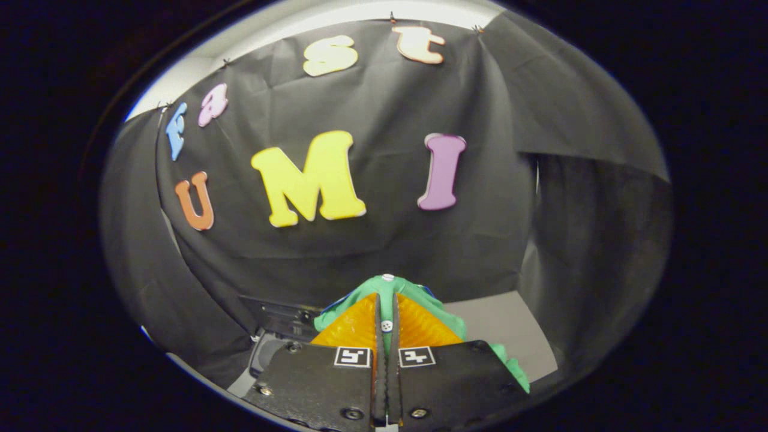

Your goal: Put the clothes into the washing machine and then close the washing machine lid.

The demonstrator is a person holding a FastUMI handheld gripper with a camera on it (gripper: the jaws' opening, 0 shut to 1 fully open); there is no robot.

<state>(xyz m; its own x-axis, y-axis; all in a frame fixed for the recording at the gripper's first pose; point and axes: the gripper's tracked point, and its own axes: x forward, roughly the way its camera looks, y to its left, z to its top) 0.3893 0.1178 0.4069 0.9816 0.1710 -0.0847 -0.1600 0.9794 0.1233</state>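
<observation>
Tongs [386, 315] pinch the green cloth [420, 294], raised over the bench [510, 330]. Keep them pressed together and carry it left to the dark washer [279, 324] (probably open) before letting go.

The gripper [387, 300] is held raised, pointing toward 12 o'clock; its fingers [360, 327] are pressed nearly together, with green cloth [447, 315] pinched between them.
</observation>
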